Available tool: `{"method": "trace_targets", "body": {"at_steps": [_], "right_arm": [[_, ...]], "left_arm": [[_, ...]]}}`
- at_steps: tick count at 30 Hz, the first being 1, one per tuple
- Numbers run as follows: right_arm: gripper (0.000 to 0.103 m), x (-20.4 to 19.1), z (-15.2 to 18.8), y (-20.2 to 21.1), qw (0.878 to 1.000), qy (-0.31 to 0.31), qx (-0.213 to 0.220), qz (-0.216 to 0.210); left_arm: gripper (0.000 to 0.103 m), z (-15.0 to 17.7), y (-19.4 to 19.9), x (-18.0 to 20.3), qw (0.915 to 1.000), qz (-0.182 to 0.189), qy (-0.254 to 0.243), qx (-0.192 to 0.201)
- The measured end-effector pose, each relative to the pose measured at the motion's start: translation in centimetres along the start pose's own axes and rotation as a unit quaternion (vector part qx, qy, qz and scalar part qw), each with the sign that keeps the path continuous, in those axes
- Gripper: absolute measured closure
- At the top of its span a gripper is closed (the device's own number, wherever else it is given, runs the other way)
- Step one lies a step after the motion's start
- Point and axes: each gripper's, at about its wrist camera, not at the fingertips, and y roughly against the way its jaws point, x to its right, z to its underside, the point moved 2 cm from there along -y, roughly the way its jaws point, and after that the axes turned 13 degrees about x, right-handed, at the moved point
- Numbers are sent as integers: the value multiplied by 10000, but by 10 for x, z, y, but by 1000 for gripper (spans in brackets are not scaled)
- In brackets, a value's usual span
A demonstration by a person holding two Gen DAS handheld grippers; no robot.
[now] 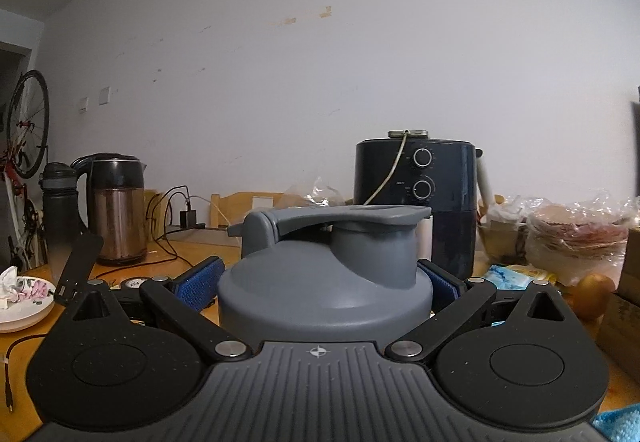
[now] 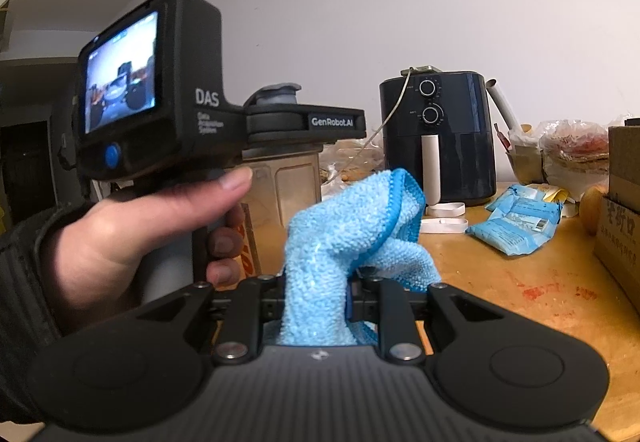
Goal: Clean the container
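Note:
The container [image 1: 316,298] is a bottle with a grey flip-top lid, filling the middle of the left wrist view. My left gripper [image 1: 322,276] is shut on it, one blue pad [image 1: 200,282] pressed to each side just under the lid. From the right wrist view its cloudy translucent body [image 2: 292,182] hangs above the table, beside a person's hand [image 2: 120,242] holding the left tool. My right gripper [image 2: 320,298] is shut on a light blue microfibre cloth [image 2: 352,230], which bunches up in front of the fingers, just right of the container.
A dark air fryer [image 1: 416,178] stands behind on the wooden table [image 2: 520,282]. A kettle [image 1: 118,202], a dark bottle [image 1: 58,202] and a plate with tissue [image 1: 20,302] are at left. Blue packets [image 2: 516,222], bagged food [image 1: 572,242] and a cardboard box [image 2: 620,210] crowd the right.

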Motion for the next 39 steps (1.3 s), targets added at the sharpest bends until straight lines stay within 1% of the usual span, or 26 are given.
{"method": "trace_targets", "body": {"at_steps": [5, 8, 13, 30, 32, 39], "right_arm": [[85, 1, 0, 1, 10000, -13, 11, 28], [85, 2, 0, 1, 10000, -15, 11, 47], [85, 2, 1, 0, 10000, -19, -1, 43], [85, 0, 3, -3, 10000, -46, -39, 18], [85, 0, 3, -3, 10000, -51, -41, 16], [85, -2, 4, -4, 10000, -67, -51, -2]], "left_arm": [[1, 0, 2, 0, 10000, 10, 21, -30], [8, 0, 2, 0, 10000, 35, 9, -71], [8, 0, 3, 0, 9999, 77, -12, -113], [7, 4, 2, -16, 9966, 819, 0, -66], [7, 4, 1, -18, 9956, 934, -50, -81], [8, 8, -1, -33, 9896, 1436, 39, 33]]}}
